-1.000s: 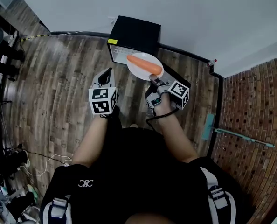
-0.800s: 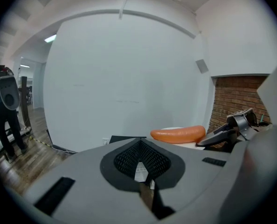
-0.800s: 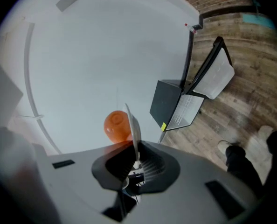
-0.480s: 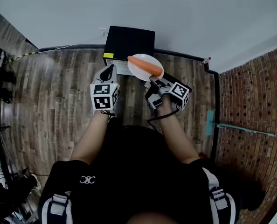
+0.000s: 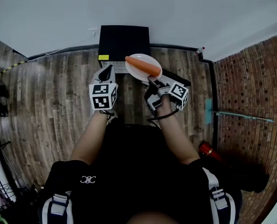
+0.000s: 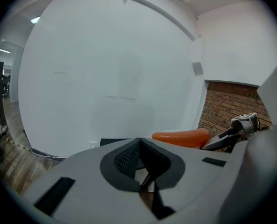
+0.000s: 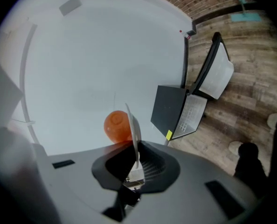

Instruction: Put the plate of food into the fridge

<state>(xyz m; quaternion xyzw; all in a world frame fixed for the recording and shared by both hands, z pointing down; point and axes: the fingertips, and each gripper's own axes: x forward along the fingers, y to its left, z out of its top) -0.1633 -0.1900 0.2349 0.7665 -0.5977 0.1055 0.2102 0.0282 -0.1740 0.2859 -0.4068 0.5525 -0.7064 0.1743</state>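
Currently the round white plate (image 5: 139, 75) carrying a long orange carrot (image 5: 142, 66) is held in the air directly in front of the small black box-shaped fridge (image 5: 124, 40). It overlaps the fridge's front edge in the head view. The plate sits at the tip of the right gripper (image 5: 152, 80), on the fridge side of it, with the near rim inside the jaws.

Right gripper: the jaws are closed down onto the plate rim. In the right gripper view the plate (image 7: 134, 125) appears edge-on, a thin white blade running between the two dark pads (image 7: 150, 164). The end of the carrot (image 7: 117, 125) shows as an orange disc on one face of the plate, just beyond the jaws. The gap between the jaws is only as wide as the rim.

Left gripper (image 5: 108, 72): it hovers beside the plate, in front of the fridge's left half and apart from both. In the left gripper view the jaws (image 6: 139, 141) are brought together with nothing between them.

Fridge: it stands on the brown wood-plank floor (image 5: 59, 92) against the white wall (image 5: 138, 8). Its door (image 7: 218, 71) is swung open, black outside with a white inner shelf. The white interior with a wire rack (image 7: 190, 115) faces the plate.
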